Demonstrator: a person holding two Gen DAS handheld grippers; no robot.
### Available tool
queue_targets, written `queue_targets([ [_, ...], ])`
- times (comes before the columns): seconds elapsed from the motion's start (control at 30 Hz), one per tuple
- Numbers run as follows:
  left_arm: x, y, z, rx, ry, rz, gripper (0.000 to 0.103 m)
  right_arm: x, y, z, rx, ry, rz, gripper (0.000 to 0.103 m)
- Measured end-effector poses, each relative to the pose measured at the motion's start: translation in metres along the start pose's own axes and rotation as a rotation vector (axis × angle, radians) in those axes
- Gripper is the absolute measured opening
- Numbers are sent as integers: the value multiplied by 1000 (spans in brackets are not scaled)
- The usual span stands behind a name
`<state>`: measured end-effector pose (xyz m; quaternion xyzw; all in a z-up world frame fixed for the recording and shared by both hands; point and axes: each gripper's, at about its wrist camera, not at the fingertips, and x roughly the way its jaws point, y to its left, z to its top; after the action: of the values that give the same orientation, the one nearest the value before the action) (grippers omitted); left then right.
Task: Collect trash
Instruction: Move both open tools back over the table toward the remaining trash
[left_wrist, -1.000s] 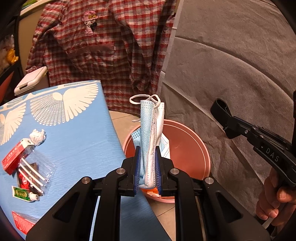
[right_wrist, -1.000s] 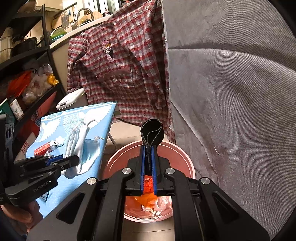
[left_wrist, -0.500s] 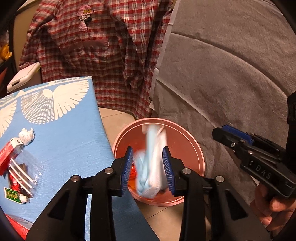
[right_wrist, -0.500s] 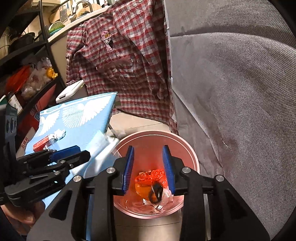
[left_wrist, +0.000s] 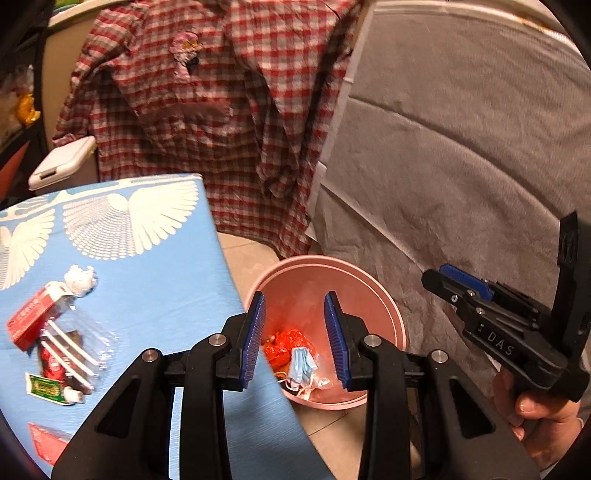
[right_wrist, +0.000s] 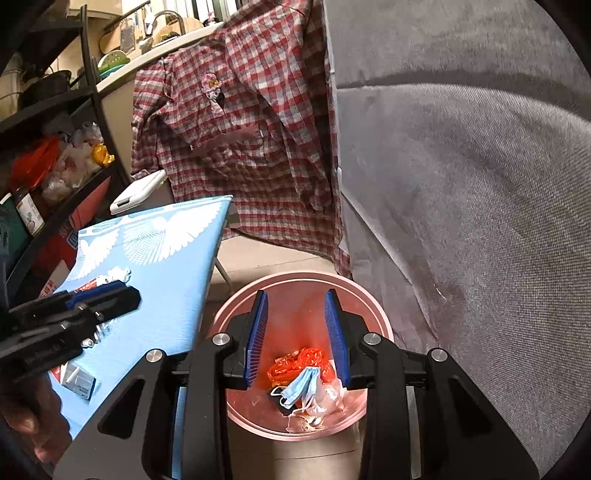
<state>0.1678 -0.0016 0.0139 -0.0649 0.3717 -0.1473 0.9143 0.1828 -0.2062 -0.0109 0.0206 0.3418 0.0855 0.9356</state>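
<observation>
Left gripper (left_wrist: 295, 339), nearest the lens, jaws spread apart and holding nothing, poised above the pink waste bin (left_wrist: 373, 273); right gripper (right_wrist: 297, 338) likewise parted and empty over the same bin (right_wrist: 369, 295). Inside the bin: a blue face mask (right_wrist: 301, 386) lying on an orange plastic bag (right_wrist: 299, 363), with clear wrapping beside them. Left of the bin, the blue winged-pattern table (left_wrist: 155, 295) bears the uncollected trash: a crumpled white tissue (left_wrist: 79, 280) touching a red carton (left_wrist: 31, 323), a clear packet of white sticks (left_wrist: 70, 347) just beside it, and a small green-labelled tube (left_wrist: 48, 387). Beyond, a red plaid shirt (left_wrist: 221, 92) hangs behind the table, and a grey fabric sheet (left_wrist: 461, 147) backs the bin.

Likely hazards: the remaining items lie crowded and touching, so a pinch on one may drag or flick its neighbour off the table edge; the clear packet probably slips between the ribbed pads; the tissue is light and may cling to a pad at release; the two grippers work near each other over the bin and could collide.
</observation>
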Motion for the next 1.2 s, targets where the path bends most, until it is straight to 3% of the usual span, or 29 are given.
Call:
queue_targets([
  [0.4, -68, 60, 10, -56, -89, 86, 33, -21, 47, 4, -59, -74, 84, 33],
  [0.47, -81, 72, 11, -44, -99, 122, 33, -24, 60, 6, -70, -89, 110, 29],
  [0.53, -89, 87, 14, -50, -92, 143, 33, -26, 72, 7, -86, -96, 138, 17],
  [0.67, -112, 117, 22, -53, -107, 208, 33, -28, 105, 6, -134, -95, 202, 9],
  [0.93, -152, 183, 16, -86, -150, 291, 33, -3, 173, 4, -299, -23, 338, 8],
  [1.03, -147, 213, 0, -185, -156, 296, 33, 12, 191, 0, -376, 16, 374, 8],
  [1.1, -136, 231, -11, -251, -119, 281, 32, 24, 200, -1, -399, 36, 403, 8],
  [1.2, -124, 238, -16, -215, -94, 329, 32, 46, 215, -3, -432, 69, 452, 8],
])
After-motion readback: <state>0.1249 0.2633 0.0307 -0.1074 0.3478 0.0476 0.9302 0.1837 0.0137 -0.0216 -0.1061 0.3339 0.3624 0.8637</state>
